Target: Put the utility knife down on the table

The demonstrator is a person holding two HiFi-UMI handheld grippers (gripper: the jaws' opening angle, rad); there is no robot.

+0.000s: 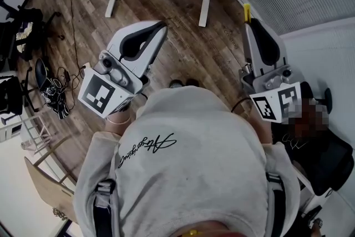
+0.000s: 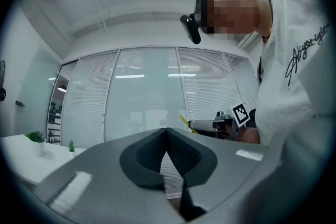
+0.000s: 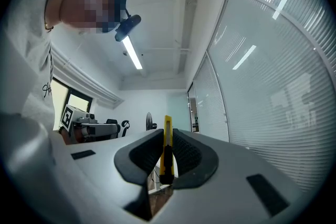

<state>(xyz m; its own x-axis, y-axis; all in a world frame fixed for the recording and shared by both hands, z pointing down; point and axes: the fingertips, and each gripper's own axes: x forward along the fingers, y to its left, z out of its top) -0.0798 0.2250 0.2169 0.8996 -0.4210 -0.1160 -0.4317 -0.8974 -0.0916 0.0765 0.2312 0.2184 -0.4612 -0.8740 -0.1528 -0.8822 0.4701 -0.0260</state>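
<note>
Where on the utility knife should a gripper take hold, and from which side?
Grip the mid-body by its two flat faces, coming at it edge-on. The utility knife is a slim yellow slab, so its broad faces likely seat the pads best. The right gripper holds it so, one end poking past the jaws.

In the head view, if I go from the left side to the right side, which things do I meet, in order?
Tangle of cables → left claw, shut and empty → shoes → right claw, shut on the utility knife.
</note>
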